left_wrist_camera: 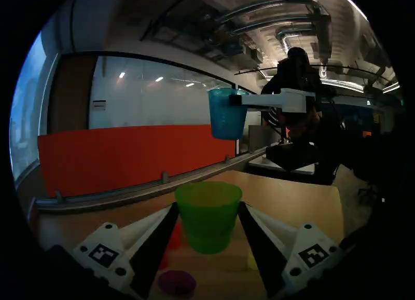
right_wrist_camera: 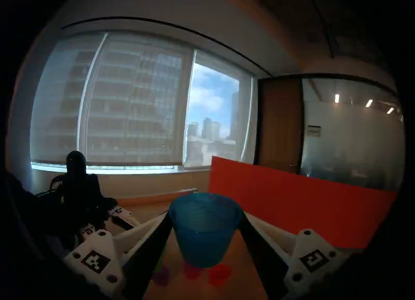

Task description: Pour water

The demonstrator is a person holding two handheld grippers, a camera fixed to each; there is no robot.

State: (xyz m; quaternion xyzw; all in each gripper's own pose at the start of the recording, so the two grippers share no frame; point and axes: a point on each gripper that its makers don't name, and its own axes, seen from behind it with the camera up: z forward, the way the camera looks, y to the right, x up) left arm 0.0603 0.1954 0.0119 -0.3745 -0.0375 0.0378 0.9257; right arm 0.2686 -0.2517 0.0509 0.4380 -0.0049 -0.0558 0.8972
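My left gripper (left_wrist_camera: 208, 209) is shut on a green cup (left_wrist_camera: 208, 222), which stands upright between its white fingers (left_wrist_camera: 150, 232) over the wooden table (left_wrist_camera: 295, 196). Higher up and farther off, my right gripper (left_wrist_camera: 231, 100) holds a blue cup (left_wrist_camera: 225, 118) upright in the air. In the right gripper view that blue cup (right_wrist_camera: 205, 232) sits between the fingers of my right gripper (right_wrist_camera: 205, 219), shut on it. I cannot tell whether either cup holds water.
An orange panel (left_wrist_camera: 129, 154) runs along the table's far side, also in the right gripper view as the orange panel (right_wrist_camera: 301, 201). Small purple (left_wrist_camera: 176, 282), red and yellow pieces lie on the table under the green cup. A person (left_wrist_camera: 298, 87) stands behind the blue cup.
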